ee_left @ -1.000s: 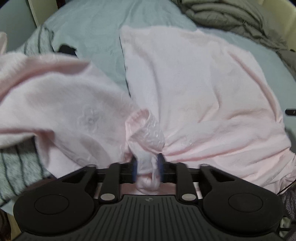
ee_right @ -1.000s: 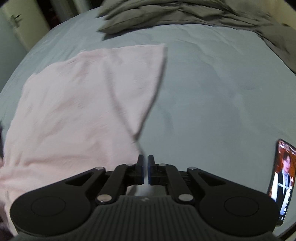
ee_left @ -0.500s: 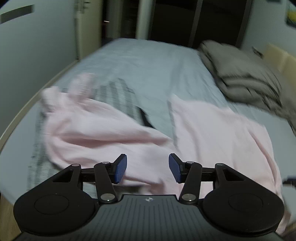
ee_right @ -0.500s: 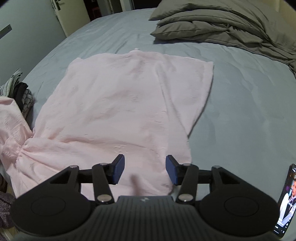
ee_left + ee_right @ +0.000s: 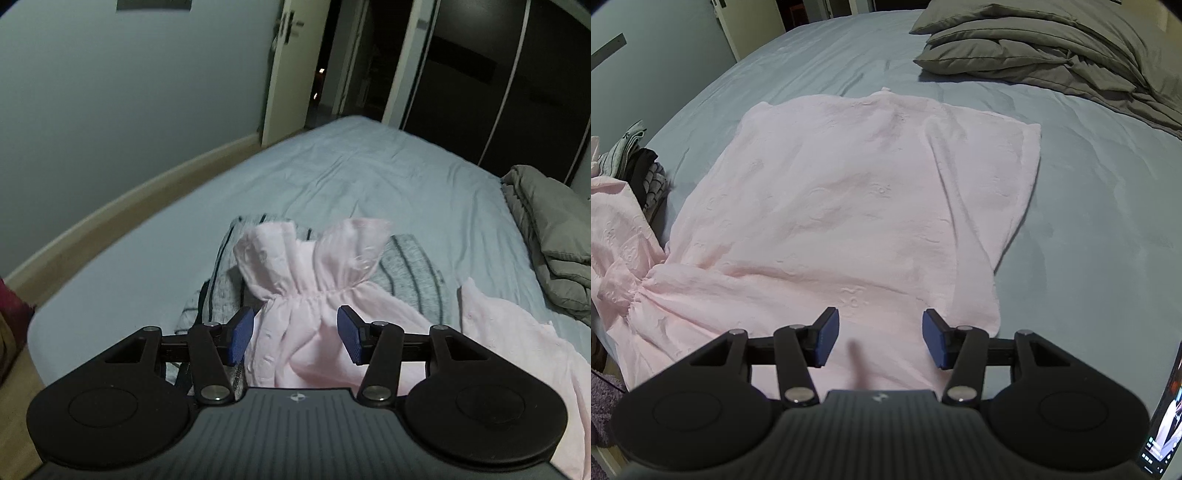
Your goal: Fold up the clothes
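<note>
Both tools were spread wide, holding nothing. The pink dress (image 5: 857, 206) lay flat on the bed (image 5: 1108, 192), its long axis running away from the right tool (image 5: 881, 338), near hem just below it. The gathered top (image 5: 314, 258) sat bunched ahead of the left tool (image 5: 295, 334), over striped clothes (image 5: 410, 266). Open sheet lay rightward for folding.

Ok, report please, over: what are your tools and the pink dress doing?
Left tool, right tool open, empty. Pink embroidered cotton dress spread flat. Striped grey clothes under bodice.
</note>
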The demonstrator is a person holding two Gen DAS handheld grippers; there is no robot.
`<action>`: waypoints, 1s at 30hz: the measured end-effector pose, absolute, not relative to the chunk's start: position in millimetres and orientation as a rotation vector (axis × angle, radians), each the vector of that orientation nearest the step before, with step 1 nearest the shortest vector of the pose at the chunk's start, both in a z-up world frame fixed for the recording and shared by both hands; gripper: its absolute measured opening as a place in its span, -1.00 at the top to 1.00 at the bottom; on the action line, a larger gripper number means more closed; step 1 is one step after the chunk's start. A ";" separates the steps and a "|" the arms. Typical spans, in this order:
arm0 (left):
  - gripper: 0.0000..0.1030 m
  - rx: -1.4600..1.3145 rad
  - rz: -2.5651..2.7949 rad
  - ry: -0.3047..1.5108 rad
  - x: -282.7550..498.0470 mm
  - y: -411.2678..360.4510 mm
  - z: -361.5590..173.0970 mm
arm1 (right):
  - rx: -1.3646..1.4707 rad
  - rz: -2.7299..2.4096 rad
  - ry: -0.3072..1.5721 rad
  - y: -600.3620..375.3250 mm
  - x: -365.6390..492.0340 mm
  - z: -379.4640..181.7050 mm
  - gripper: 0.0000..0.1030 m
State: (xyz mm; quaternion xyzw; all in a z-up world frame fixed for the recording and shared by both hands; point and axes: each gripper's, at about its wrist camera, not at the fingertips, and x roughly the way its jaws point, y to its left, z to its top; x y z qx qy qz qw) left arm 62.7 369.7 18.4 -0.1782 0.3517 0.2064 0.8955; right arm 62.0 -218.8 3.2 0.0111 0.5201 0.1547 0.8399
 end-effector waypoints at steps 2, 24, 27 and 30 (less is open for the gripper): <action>0.47 -0.403 0.431 0.746 67.7 374.5 13.4 | 0.016 0.334 1.097 -216.6 62.1 3.6 -0.06; 0.98 -0.467 -0.215 0.475 7.5 207.3 127.9 | 0.034 0.300 1.059 -236.0 56.5 14.3 -0.06; 0.98 -0.419 -0.295 0.533 12.6 161.3 119.2 | 0.051 0.271 1.049 -247.4 56.4 16.4 -0.06; 0.98 -0.352 -0.356 0.594 21.7 113.9 103.0 | 0.070 0.248 1.051 -256.3 56.8 16.3 -0.06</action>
